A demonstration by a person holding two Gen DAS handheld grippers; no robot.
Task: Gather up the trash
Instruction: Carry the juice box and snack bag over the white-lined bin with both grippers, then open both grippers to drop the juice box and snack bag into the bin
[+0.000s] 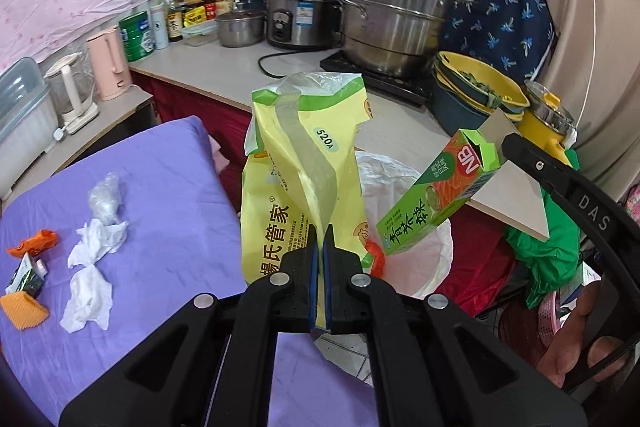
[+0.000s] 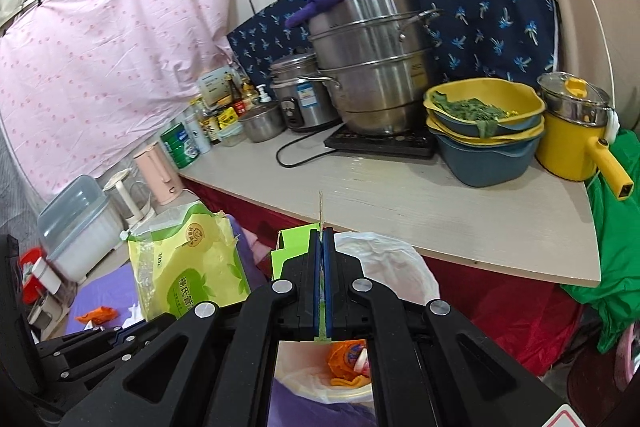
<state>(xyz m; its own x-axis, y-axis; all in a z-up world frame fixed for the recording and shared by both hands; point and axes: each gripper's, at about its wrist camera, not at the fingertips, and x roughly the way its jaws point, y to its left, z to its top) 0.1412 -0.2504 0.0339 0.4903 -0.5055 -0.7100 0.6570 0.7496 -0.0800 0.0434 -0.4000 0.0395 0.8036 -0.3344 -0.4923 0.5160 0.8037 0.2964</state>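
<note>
My left gripper (image 1: 320,231) is shut on a yellow-green plastic bag (image 1: 304,163) and holds it up over the purple table beside the white-lined trash bin (image 1: 404,259). My right gripper (image 2: 323,233) is shut on the flap of a green cardboard box (image 1: 436,195), held above the bin (image 2: 384,267); only the box's green edge (image 2: 292,247) shows in the right wrist view. Orange wrappers (image 2: 346,359) lie in the bin. On the purple cloth (image 1: 160,187) lie white tissues (image 1: 96,255), a clear plastic wad (image 1: 105,199), an orange wrapper (image 1: 34,243) and a small carton (image 1: 26,277).
A counter (image 2: 400,195) behind the bin holds a steel steamer pot (image 2: 372,67), rice cooker (image 2: 300,95), stacked yellow and blue bowls (image 2: 484,131), a yellow pot (image 2: 572,135), bottles and a pink kettle (image 1: 110,67). A green bag (image 2: 616,227) hangs at right.
</note>
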